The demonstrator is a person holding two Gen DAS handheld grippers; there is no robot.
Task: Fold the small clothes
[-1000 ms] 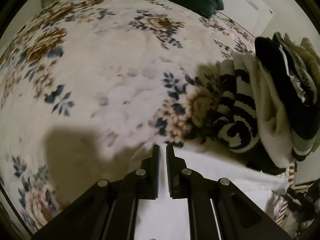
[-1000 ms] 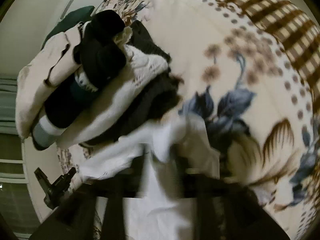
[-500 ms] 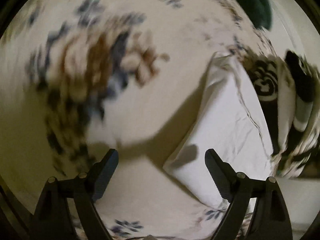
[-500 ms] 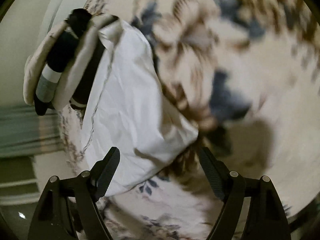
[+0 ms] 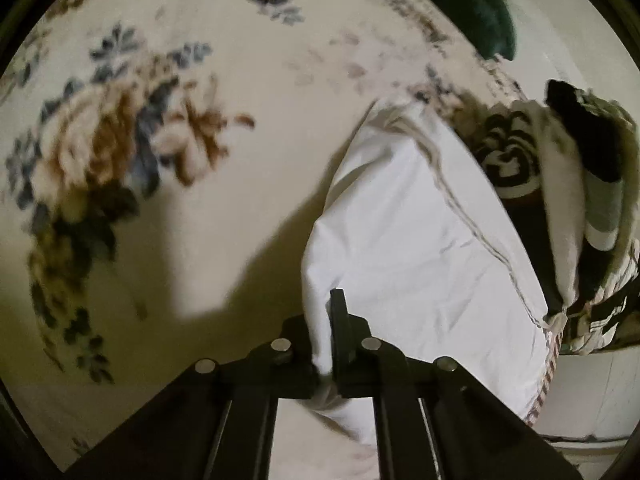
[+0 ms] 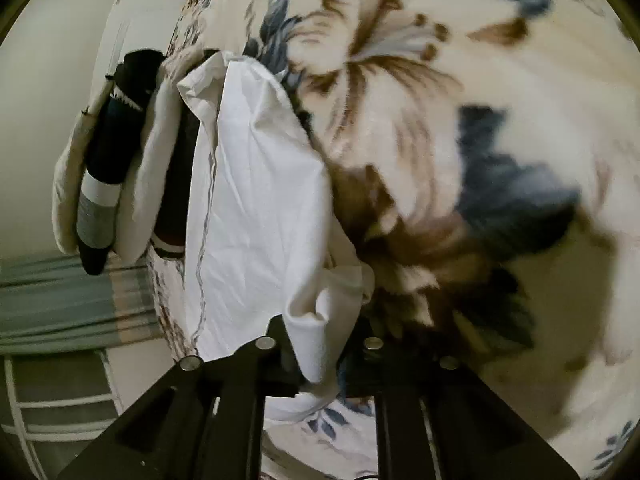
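A white cloth point(image 5: 412, 232) lies folded on the floral bedspread point(image 5: 224, 128), right of centre in the left wrist view. My left gripper point(image 5: 326, 320) is shut on its near left edge; cloth covers the left finger. In the right wrist view the same white cloth point(image 6: 256, 200) runs up the left-centre. My right gripper point(image 6: 320, 344) is shut on its near right corner, which bunches between the jaws and hides the fingertips.
A pile of small clothes, black, white and striped, sits beyond the cloth at the bed's edge point(image 5: 568, 184), also in the right wrist view point(image 6: 116, 160). A dark green pillow point(image 5: 472, 4) lies at the far end. The bedspread point(image 6: 460, 160) spreads out to the right.
Both grippers were open half a second ago, just short of the white cloth. Both have now moved in and shut on its near edge.
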